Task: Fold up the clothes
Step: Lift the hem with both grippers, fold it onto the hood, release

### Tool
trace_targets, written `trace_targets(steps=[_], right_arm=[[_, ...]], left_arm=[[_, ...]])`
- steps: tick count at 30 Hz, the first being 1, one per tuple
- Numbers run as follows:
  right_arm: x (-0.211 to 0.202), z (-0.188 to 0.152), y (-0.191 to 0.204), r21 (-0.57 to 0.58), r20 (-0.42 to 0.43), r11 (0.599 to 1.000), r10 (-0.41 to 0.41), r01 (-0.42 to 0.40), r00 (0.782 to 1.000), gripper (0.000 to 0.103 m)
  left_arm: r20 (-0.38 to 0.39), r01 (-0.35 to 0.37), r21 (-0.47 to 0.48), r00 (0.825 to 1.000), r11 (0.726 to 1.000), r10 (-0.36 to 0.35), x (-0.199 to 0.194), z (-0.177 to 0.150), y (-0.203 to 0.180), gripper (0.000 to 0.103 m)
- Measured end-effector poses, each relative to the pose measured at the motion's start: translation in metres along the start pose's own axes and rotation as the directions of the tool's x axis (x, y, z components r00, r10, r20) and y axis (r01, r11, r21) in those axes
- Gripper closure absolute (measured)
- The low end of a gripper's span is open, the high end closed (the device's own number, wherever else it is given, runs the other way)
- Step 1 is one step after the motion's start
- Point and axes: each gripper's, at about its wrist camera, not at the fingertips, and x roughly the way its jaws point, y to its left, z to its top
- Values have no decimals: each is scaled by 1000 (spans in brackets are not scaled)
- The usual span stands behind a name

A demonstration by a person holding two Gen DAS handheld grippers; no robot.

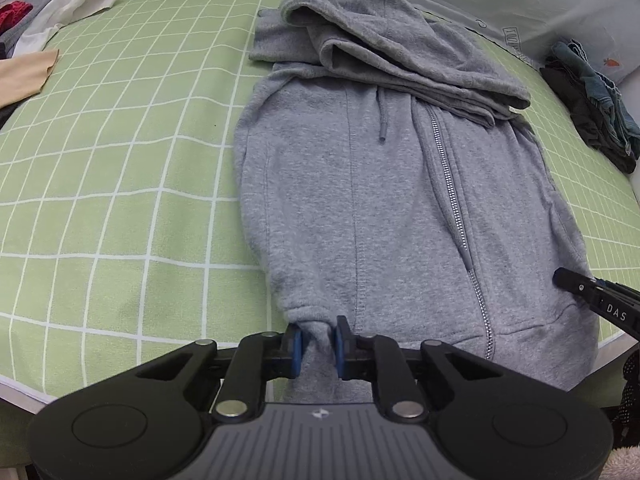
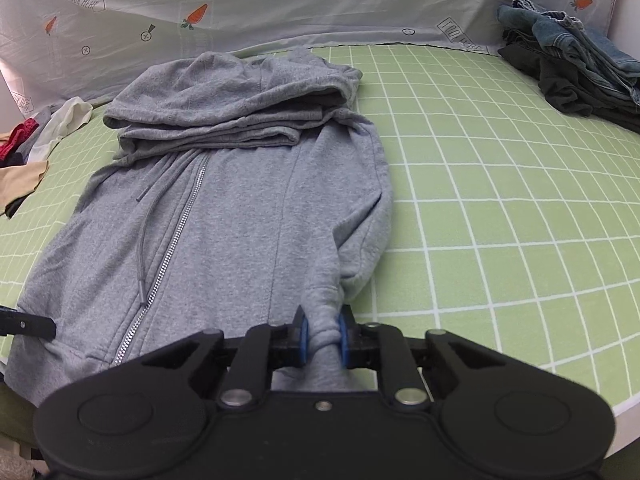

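A grey zip hoodie point(image 1: 392, 200) lies front up on the green checked sheet point(image 1: 120, 160), its hood and sleeves folded over the chest at the far end. My left gripper point(image 1: 318, 346) is shut on the hoodie's near left hem corner, grey cloth bunched between the blue pads. In the right wrist view the same hoodie point(image 2: 240, 220) stretches away, and my right gripper point(image 2: 323, 338) is shut on its near right hem corner, a knot of fabric pinched between the pads. The right gripper's finger point(image 1: 588, 292) shows at the right edge of the left view.
A pile of folded jeans and dark clothes point(image 2: 572, 68) sits at the far right of the sheet. Loose white, beige and red garments point(image 1: 52, 20) lie at the far left. A pale printed cloth point(image 2: 280, 8) hangs behind the bed. The bed's near edge point(image 2: 624, 404) runs just below my grippers.
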Motion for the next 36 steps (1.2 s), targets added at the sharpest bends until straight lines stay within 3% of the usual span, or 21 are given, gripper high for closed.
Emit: trace_targets(steps=[6,13,22,28,36], right_arm=[[-12,30,5,12,101,999,50,-51,994,89],[-12,87,4,64,226,993,84,-101,970,89],[6,165,-9,90,350,993,45,-81,936,89],[39,205,-17,99,360,993,20,-60,933,89],[114,251,-24,143,284,988,18,-61,959,89]], left_arm=[[113,39,-8,993,999,-38,-21,27,-3,90],[236,82,-72,970,994,-63,-38,78,5,91],[372,93,-87,926,992,-54,-49,165,9,91],[423,93,-109,905,990,-39,-40,222,21,92],[376,112,-157,925,981,-46,17,292,32,91]])
